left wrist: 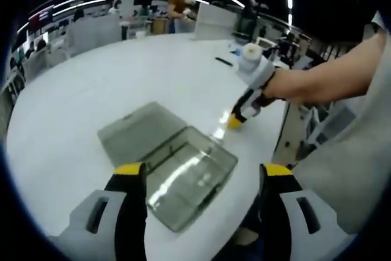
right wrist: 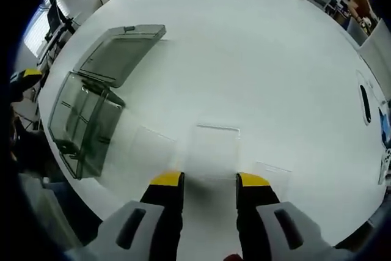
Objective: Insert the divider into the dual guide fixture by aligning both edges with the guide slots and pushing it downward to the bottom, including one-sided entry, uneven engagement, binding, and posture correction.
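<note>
A clear smoky box [left wrist: 183, 175] with guide slots along its walls lies on the white table [left wrist: 91, 77], its hinged lid [left wrist: 137, 129] flat open behind it. My left gripper [left wrist: 203, 170] hovers open just above the box. Held by a person's arm, my right gripper [left wrist: 235, 120] points down at the table beside the box's far corner. In the right gripper view, this right gripper [right wrist: 209, 180] is open, with the near edge of a clear flat divider [right wrist: 215, 151] just ahead of its tips. The box [right wrist: 79, 120] lies left; a left gripper fingertip [right wrist: 24, 74] shows there.
Two more clear dividers [right wrist: 149, 145] [right wrist: 273, 173] lie flat on either side of the middle one. A black pen-like object [right wrist: 365, 99] rests farther off on the table. The table's rounded edge [left wrist: 263, 169] runs close to the box. Desks, chairs and people stand in the background.
</note>
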Action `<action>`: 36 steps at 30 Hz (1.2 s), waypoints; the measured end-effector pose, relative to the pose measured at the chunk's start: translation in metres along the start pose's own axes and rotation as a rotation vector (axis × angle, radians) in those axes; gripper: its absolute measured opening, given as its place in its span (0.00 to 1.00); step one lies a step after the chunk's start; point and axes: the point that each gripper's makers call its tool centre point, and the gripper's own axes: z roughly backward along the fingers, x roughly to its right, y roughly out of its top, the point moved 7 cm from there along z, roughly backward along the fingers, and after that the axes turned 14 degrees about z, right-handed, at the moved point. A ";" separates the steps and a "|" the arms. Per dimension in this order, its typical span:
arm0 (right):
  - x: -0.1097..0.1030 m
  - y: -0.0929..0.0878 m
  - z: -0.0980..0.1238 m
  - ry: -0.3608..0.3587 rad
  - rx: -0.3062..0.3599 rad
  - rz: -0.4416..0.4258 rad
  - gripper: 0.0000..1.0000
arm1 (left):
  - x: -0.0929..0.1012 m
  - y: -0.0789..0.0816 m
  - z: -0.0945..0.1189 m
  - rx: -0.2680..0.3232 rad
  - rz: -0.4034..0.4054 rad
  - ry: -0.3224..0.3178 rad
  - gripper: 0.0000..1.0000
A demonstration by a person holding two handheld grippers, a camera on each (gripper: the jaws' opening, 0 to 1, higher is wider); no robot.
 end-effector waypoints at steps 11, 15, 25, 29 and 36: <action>0.001 0.001 0.000 0.025 -0.004 0.076 0.29 | 0.003 -0.002 -0.006 -0.026 -0.040 -0.016 0.75; 0.001 0.002 0.000 0.033 -0.008 0.099 0.29 | 0.003 -0.001 -0.007 -0.030 -0.041 -0.019 0.75; 0.003 0.003 0.000 0.055 -0.009 0.156 0.28 | -0.001 -0.001 -0.006 -0.037 -0.044 -0.011 0.75; 0.003 0.003 0.000 0.060 -0.006 0.165 0.28 | -0.001 0.000 -0.006 -0.034 -0.045 -0.010 0.75; 0.004 0.005 0.003 0.062 -0.002 0.181 0.27 | -0.002 -0.001 -0.005 -0.038 -0.052 -0.006 0.75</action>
